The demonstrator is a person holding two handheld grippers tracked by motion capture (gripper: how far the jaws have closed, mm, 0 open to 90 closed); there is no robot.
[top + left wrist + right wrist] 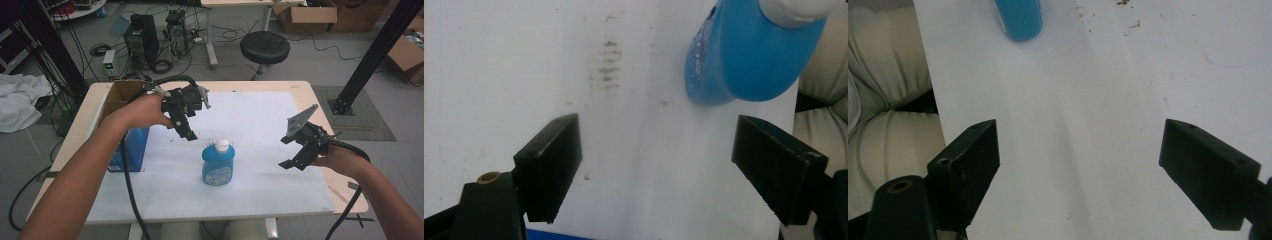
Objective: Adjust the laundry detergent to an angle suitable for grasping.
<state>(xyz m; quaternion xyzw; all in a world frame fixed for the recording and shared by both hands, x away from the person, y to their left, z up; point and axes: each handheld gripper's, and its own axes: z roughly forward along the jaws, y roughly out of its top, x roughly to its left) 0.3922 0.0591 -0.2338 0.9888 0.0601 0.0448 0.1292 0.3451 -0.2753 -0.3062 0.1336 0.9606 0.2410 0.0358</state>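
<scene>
Bottle (pixel 218 165) of blue liquid, white-capped, stood upright on the white sheet (pixel 260 120) near the table's (pixel 305 90) near edge, roughly at centre. Sat at about 5 o'clock from the left gripper (pixel 189 131), near but apart; at about 9 o'clock from the right gripper (pixel 292 150), well apart. Appeared at 1 o'clock in the left gripper view (pixel 744 60), beyond the jaw tips and off the centre line. Showed as a blue base at 11 o'clock in the right gripper view (pixel 1018 17), farther off.

Left gripper (pixel 656 170): jaws wide, nothing between them but bare sheet with a few brown smudges (pixel 608 65). Right gripper (pixel 1080 170): jaws likewise wide, nothing held, hovering over the sheet.

Blue-sided open cardboard box (pixel 125 125) stood at the table's 9 o'clock edge, just below the left forearm (possibly where the bottle belongs, though not certain).

Judged as the approach step: neither tool in contact, grasp not yet begun. Next move probably called for swinging the left gripper toward 5 o'clock until the bottle's body sat squarely between the wide jaws, then descending and closing on the widest part, below the cap. Off-centre closing likely to tip it, given the tall shape.
</scene>
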